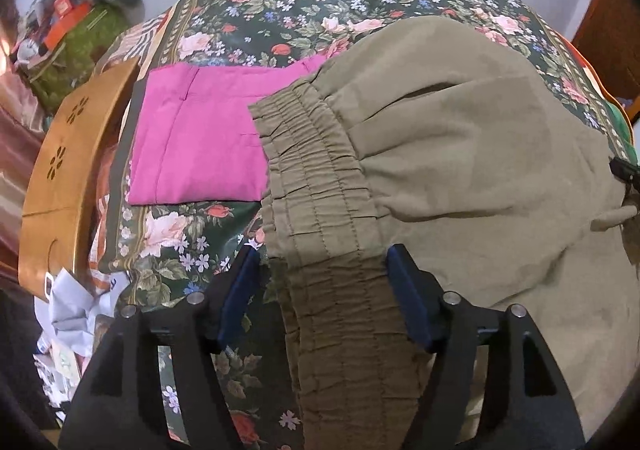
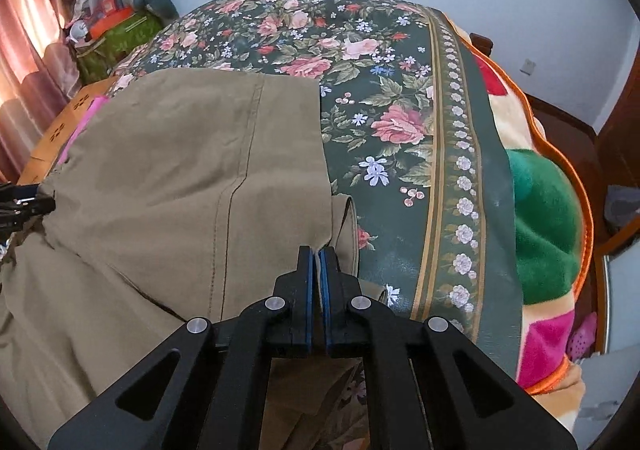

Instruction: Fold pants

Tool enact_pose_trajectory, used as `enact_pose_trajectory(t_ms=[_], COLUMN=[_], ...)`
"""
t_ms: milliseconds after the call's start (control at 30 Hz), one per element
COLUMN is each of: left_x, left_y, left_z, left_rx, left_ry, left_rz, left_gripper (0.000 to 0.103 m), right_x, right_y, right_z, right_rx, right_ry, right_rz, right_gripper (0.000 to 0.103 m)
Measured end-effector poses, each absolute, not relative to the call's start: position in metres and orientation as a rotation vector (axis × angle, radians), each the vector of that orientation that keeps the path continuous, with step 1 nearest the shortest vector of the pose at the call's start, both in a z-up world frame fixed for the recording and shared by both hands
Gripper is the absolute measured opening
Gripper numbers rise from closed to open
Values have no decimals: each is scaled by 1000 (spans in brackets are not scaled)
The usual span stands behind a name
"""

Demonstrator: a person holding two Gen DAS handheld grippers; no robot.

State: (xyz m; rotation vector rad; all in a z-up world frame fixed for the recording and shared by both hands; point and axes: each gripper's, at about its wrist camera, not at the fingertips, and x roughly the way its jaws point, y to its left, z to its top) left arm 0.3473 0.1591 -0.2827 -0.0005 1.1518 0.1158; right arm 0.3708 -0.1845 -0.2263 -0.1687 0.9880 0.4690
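Khaki pants [image 1: 460, 177] lie on a floral cloth, folded lengthwise. Their gathered elastic waistband [image 1: 320, 185] runs toward my left gripper [image 1: 322, 254], whose jaws stand open on either side of the band without pinching it. In the right wrist view the pants [image 2: 180, 177] spread left, with a leg hem at the far end. My right gripper [image 2: 318, 252] is shut on the pants' folded right edge. The left gripper shows at the left edge of that view [image 2: 24, 205].
A folded pink garment [image 1: 200, 133] lies left of the waistband. A wooden stool [image 1: 68, 173] stands beside the bed, with crumpled paper [image 1: 76, 310] below. A colourful blanket [image 2: 548, 209] hangs off the right edge. A cluttered pile [image 2: 116, 21] sits far left.
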Motion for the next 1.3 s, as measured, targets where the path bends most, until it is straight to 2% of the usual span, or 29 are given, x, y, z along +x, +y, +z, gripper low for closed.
enact_pose_trajectory(t_ms=[267, 367, 533, 633, 733, 933, 1300], left_x=[335, 330, 332, 341, 354, 384, 433], left_y=[165, 167, 176, 182, 188, 193, 209], left_z=[-244, -220, -183, -166, -157, -172, -265], left_rx=[-14, 9, 3, 6, -7, -15, -86], left_ry=[1091, 1036, 952, 903, 871, 901, 1079], left_rz=[114, 122, 131, 151, 165, 165, 181], left_gripper=[68, 68, 72, 77, 82, 84, 84], right_x=[359, 355, 352, 356, 368, 402, 482], right_y=[-193, -194, -191, -186, -177, -158, -132], right_z=[-185, -166, -129, -116, -112, -128, -200], right_rx=[-141, -118, -80, -55, -47, -86, -78], right_ry=[925, 897, 799, 752, 730, 766, 967], right_rz=[480, 500, 522, 530, 527, 527, 518], right_gripper=[4, 8, 34, 44, 47, 51, 51])
